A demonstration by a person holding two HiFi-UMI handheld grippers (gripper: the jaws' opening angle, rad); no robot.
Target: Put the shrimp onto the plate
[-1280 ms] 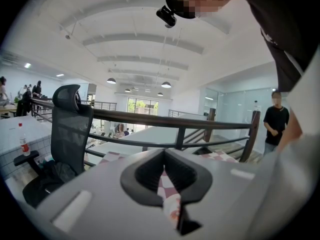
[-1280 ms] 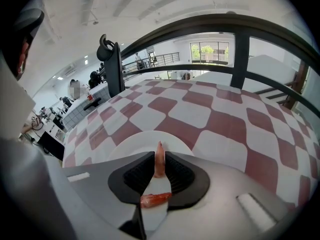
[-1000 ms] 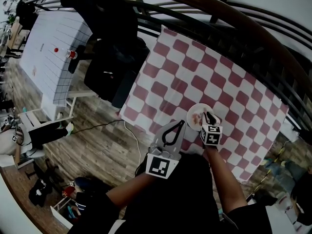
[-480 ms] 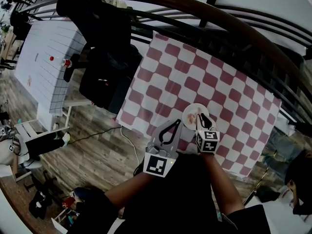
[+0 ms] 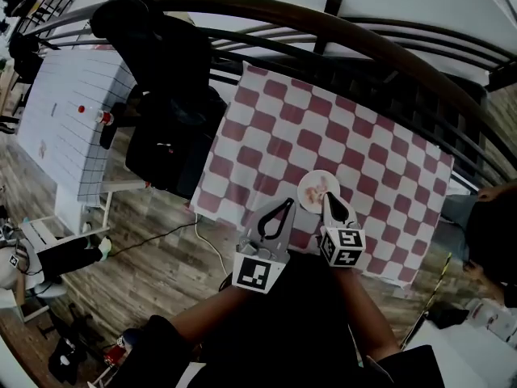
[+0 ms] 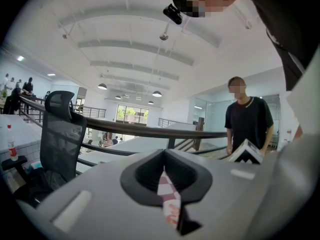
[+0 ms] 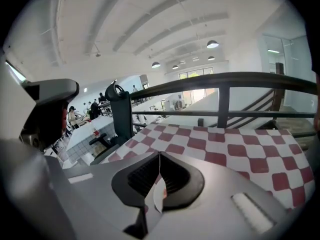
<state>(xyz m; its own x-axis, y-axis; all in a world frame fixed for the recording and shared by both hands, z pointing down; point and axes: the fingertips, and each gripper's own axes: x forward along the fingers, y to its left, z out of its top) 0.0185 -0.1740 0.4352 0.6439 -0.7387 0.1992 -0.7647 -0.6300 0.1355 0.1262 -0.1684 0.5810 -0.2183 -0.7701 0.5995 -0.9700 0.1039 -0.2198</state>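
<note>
A white plate point(image 5: 305, 194) lies toward the near edge of the red-and-white checked table point(image 5: 367, 148), and the pinkish shrimp point(image 5: 321, 187) is in it. The right gripper point(image 5: 328, 196) points its tips over the plate's near right rim, its jaws clenched together on nothing. The left gripper point(image 5: 288, 204) points at the cloth just left of the plate, its jaws likewise pressed together and empty.
</note>
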